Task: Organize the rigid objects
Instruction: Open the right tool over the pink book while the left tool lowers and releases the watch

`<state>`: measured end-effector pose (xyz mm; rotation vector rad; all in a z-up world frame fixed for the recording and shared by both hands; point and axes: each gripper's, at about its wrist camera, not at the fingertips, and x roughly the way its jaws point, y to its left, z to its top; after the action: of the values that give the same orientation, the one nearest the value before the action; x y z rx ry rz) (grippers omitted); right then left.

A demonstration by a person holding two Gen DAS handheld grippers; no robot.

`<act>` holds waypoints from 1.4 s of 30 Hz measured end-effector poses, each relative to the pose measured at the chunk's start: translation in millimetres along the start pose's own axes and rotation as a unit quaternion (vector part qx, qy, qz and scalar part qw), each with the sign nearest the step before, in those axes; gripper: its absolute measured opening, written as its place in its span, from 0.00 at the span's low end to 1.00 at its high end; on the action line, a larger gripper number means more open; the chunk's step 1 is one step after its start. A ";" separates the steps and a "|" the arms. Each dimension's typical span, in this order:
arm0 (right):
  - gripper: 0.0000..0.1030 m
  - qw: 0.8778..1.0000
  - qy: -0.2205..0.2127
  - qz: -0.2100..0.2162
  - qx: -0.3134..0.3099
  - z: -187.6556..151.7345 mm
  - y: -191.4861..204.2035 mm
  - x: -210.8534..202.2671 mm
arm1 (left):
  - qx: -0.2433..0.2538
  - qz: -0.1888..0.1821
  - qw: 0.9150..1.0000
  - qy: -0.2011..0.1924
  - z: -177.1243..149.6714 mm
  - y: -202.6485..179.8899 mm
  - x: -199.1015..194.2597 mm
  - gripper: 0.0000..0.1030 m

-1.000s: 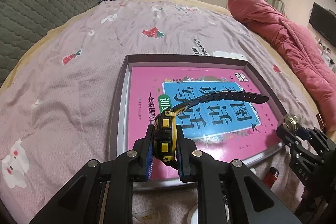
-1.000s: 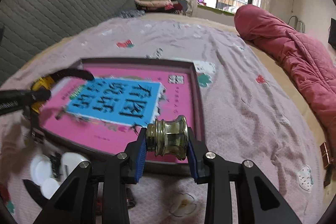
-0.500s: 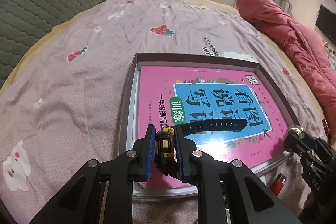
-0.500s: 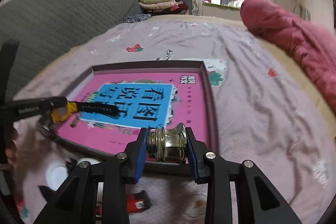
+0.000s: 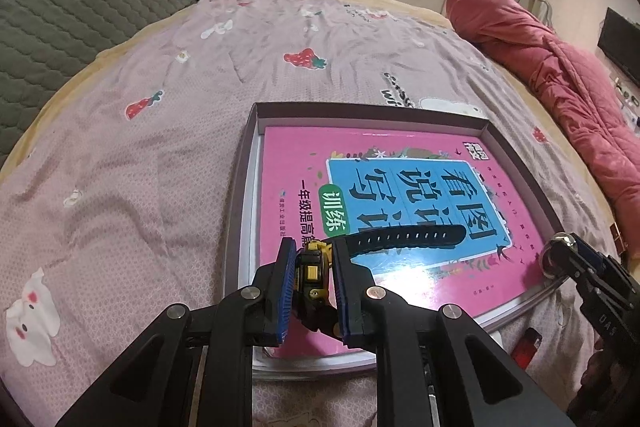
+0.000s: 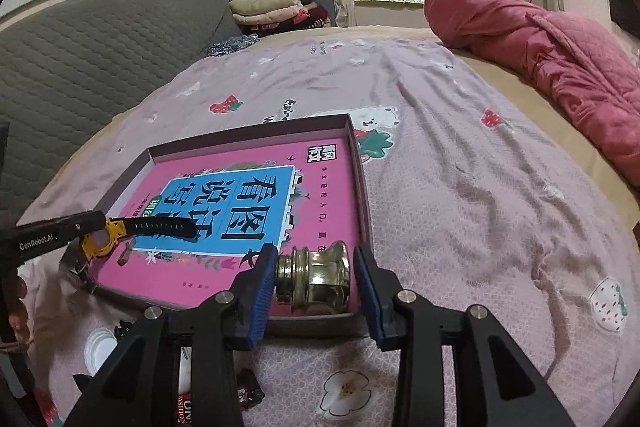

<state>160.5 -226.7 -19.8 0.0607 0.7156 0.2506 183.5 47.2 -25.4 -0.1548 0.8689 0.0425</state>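
Watch (image 5: 316,269) in my left gripper (image 5: 314,287), brass jar (image 6: 314,281) between my right gripper's (image 6: 314,291) jaws.
Both sit over the tray's (image 5: 240,211) pink book (image 5: 400,211) on the lilac bedsheet (image 5: 160,131); left jaws clamp the watch, right jaws parted, clear of the jar.

**Watch and brass piece over the box**

Yellow-and-black watch (image 5: 313,269): case on edge, black perforated strap stretched right across the pink book (image 5: 400,187). Book lies flat inside shallow dark-rimmed box (image 5: 244,163) on the bed. Brass-coloured spool-shaped metal piece (image 6: 316,281): lying sideways, shiny, at the box's near right corner.
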 end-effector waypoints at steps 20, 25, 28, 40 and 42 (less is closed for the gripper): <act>0.47 0.999 -0.009 -0.007 -0.033 0.5 10.1 -2.9 | -0.008 -0.010 1.000 -0.018 4.4 4.0 -10.8 0.18; 0.48 0.999 -0.016 -0.002 -0.038 0.6 12.9 -6.2 | -0.009 -0.012 1.000 -0.018 3.4 3.9 -12.9 0.22; 0.48 0.999 -0.019 0.001 -0.040 0.8 14.6 -8.3 | -0.010 -0.010 1.000 -0.019 2.9 5.1 -13.9 0.23; 0.52 0.999 -0.026 0.004 -0.044 1.6 15.5 -13.0 | -0.015 0.003 0.999 -0.041 3.7 13.1 -26.8 0.47; 0.52 0.999 -0.027 0.004 -0.045 2.1 15.9 -13.4 | -0.016 0.004 0.999 -0.039 2.4 14.5 -29.1 0.47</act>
<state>148.8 -214.5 -7.4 -0.0164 0.6498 0.2870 165.1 62.6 -3.4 -0.1782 0.7909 0.0695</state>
